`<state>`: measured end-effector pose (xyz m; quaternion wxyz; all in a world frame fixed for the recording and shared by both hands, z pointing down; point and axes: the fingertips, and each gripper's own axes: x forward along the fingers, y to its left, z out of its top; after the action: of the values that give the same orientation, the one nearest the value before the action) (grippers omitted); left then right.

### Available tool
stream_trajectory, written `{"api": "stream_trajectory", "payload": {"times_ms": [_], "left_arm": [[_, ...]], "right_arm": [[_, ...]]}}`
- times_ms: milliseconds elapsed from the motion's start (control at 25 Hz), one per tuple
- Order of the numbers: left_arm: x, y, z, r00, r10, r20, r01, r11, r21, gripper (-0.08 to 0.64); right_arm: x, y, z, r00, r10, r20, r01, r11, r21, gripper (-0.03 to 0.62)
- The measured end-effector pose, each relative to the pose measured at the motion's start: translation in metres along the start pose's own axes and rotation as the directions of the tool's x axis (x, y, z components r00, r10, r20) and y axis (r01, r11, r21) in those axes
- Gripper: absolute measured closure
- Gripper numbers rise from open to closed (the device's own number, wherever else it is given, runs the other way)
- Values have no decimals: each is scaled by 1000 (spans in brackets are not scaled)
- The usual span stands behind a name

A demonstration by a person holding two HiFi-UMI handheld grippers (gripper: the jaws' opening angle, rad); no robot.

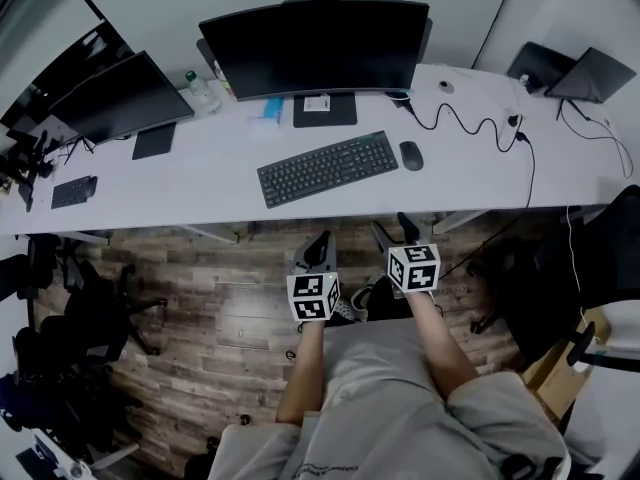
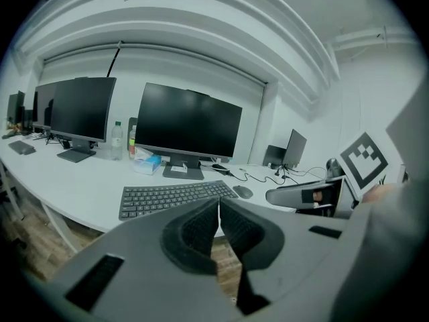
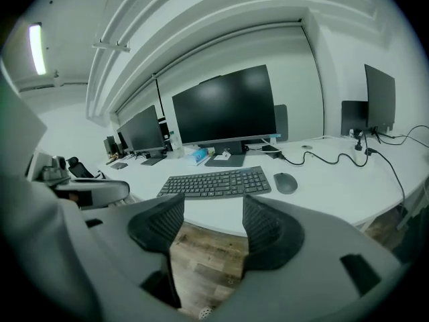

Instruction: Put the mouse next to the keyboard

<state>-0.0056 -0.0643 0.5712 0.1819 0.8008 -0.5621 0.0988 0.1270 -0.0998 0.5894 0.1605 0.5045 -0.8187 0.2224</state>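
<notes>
A dark keyboard [image 1: 328,167] lies on the white desk [image 1: 200,193] in front of the big monitor. The dark mouse [image 1: 411,155] rests just to the right of the keyboard, a small gap away. Both grippers hang below the desk's front edge, over the wooden floor, apart from both things. My left gripper [image 1: 318,250] is shut with nothing between its pads [image 2: 201,228]. My right gripper [image 1: 395,230] is open and empty. The left gripper view shows the keyboard [image 2: 173,198] and mouse [image 2: 242,192] beyond its jaws. The right gripper view shows the keyboard [image 3: 216,182] and mouse [image 3: 285,182] ahead.
A large monitor [image 1: 315,46] stands behind the keyboard, a second monitor [image 1: 118,98] at the left. A black cable [image 1: 470,123] snakes across the desk's right part toward a laptop [image 1: 575,73]. A bottle [image 1: 200,90] and a small keypad [image 1: 73,191] are on the left. Office chairs [image 1: 85,308] stand on the floor.
</notes>
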Motion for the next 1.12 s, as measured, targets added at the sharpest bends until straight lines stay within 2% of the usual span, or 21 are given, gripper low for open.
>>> {"api": "stream_trajectory", "payload": {"times_ms": [240, 400, 560, 680, 920, 1120], "left_arm": [[1, 1, 3, 1000, 12, 0, -12, 1000, 20, 535], [0, 8, 11, 999, 35, 10, -35, 999, 30, 535], [-2, 16, 12, 998, 54, 25, -54, 998, 17, 535], [-1, 17, 10, 999, 42, 26, -42, 999, -2, 535], [-10, 20, 13, 998, 53, 47, -53, 999, 12, 535], [-14, 23, 15, 997, 55, 51, -56, 998, 13, 535]], "right_arm": [[-2, -4, 0, 1000, -17, 14, 17, 1000, 10, 337], [-4, -3, 4, 999, -39, 28, 40, 999, -28, 353], [-12, 2, -1, 997, -57, 58, 61, 996, -61, 385], [-10, 2, -3, 996, -63, 65, 68, 995, -69, 406], [-11, 5, 3, 993, -72, 98, 80, 993, -86, 491], [-13, 5, 7, 988, -81, 129, 91, 993, -76, 588]]}}
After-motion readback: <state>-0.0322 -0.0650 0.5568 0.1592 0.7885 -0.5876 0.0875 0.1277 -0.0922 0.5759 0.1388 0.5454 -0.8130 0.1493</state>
